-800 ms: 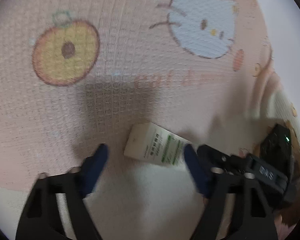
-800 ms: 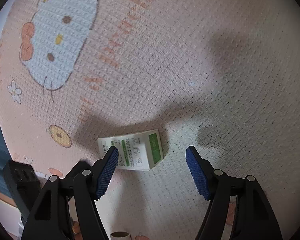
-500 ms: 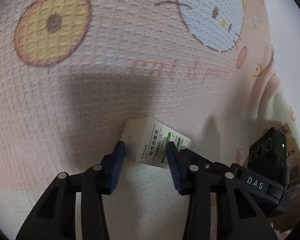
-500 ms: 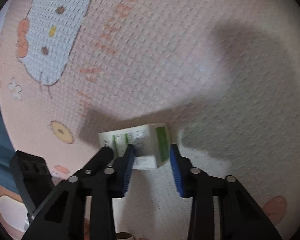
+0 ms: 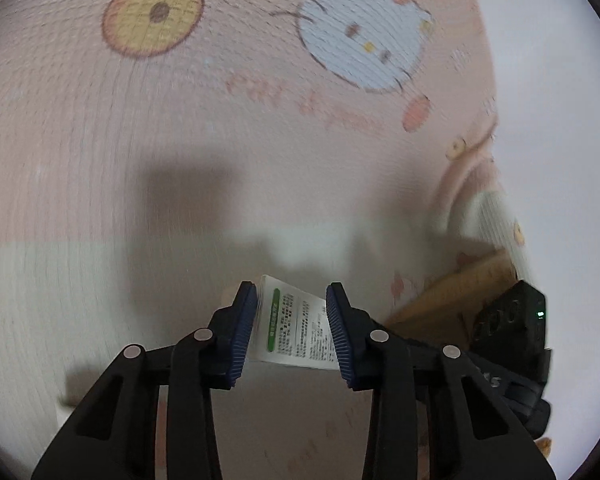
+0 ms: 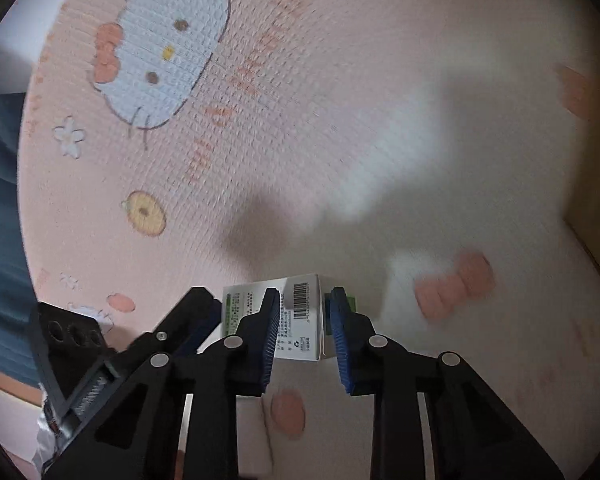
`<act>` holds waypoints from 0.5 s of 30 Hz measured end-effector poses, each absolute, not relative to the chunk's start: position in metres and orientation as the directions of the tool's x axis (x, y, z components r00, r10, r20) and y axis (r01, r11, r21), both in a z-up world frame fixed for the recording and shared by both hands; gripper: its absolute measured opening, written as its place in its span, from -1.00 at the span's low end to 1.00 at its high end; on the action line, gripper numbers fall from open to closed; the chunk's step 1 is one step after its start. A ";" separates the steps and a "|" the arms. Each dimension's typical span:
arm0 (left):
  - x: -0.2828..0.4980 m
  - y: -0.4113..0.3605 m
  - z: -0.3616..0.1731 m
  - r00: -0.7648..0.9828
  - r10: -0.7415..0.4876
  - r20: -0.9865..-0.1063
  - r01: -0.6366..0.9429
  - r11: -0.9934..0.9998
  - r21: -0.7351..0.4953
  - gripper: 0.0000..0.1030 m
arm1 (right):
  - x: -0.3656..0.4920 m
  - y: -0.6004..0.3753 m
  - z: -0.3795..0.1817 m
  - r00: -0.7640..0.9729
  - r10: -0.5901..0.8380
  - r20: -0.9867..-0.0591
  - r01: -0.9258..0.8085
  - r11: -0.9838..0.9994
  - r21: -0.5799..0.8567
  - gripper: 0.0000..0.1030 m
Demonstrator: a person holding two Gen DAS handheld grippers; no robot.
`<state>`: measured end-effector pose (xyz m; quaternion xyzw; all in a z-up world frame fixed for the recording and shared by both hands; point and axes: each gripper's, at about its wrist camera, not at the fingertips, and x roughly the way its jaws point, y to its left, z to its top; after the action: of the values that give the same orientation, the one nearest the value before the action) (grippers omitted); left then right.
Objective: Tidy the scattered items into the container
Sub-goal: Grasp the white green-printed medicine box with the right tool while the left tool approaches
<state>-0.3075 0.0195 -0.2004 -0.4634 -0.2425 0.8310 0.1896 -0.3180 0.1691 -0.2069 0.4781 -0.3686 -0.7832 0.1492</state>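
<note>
A small white carton with green print point(image 5: 296, 328) hangs above the pink cartoon mat point(image 5: 100, 160), held from both sides. My left gripper point(image 5: 292, 322) has its blue pads pressed on the carton's two sides. In the right wrist view the same carton point(image 6: 302, 320) shows its barcode face, and my right gripper point(image 6: 305, 332) is shut on that end. The left gripper's black body point(image 6: 100, 352) reaches in from the left there. The right gripper's body point(image 5: 512, 332) appears at the right of the left wrist view.
A brown cardboard box edge point(image 5: 456, 292) lies to the right behind the carton, and a brown edge point(image 6: 588, 240) shows at the far right of the right wrist view. Blue clothing point(image 6: 0, 208) fills the left border. The mat's border point(image 5: 484, 80) runs along the right.
Both grippers went from open around the carton on the mat to shut on it. The carton has since left the mat and moved toward the cardboard box.
</note>
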 end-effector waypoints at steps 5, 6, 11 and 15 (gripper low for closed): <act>-0.255 0.038 -0.211 -0.442 0.567 -0.695 -0.083 -0.797 -0.598 -0.23 | -0.258 0.185 -0.200 -0.471 -0.519 -0.713 -0.145 -0.752 0.643 -0.55; -0.242 0.035 -0.215 -0.430 0.574 -0.697 -0.076 -0.792 -0.605 -0.23 | -0.246 0.188 -0.200 -0.462 -0.504 -0.730 -0.151 -0.766 0.625 -0.55; -0.190 0.049 -0.241 -0.359 0.583 -0.729 -0.041 -0.790 -0.612 -0.23 | -0.195 0.206 -0.206 -0.440 -0.475 -0.762 -0.176 -0.787 0.592 -0.55; -0.162 0.055 -0.242 -0.359 0.578 -0.733 -0.076 -0.801 -0.594 -0.24 | -0.165 0.216 -0.216 -0.418 -0.451 -0.788 -0.181 -0.809 0.559 -0.55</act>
<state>-0.1617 0.0549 -0.2418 -0.5268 -0.2381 0.7893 0.2070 -0.1649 0.2159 -0.2165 0.5324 -0.2966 -0.7881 0.0857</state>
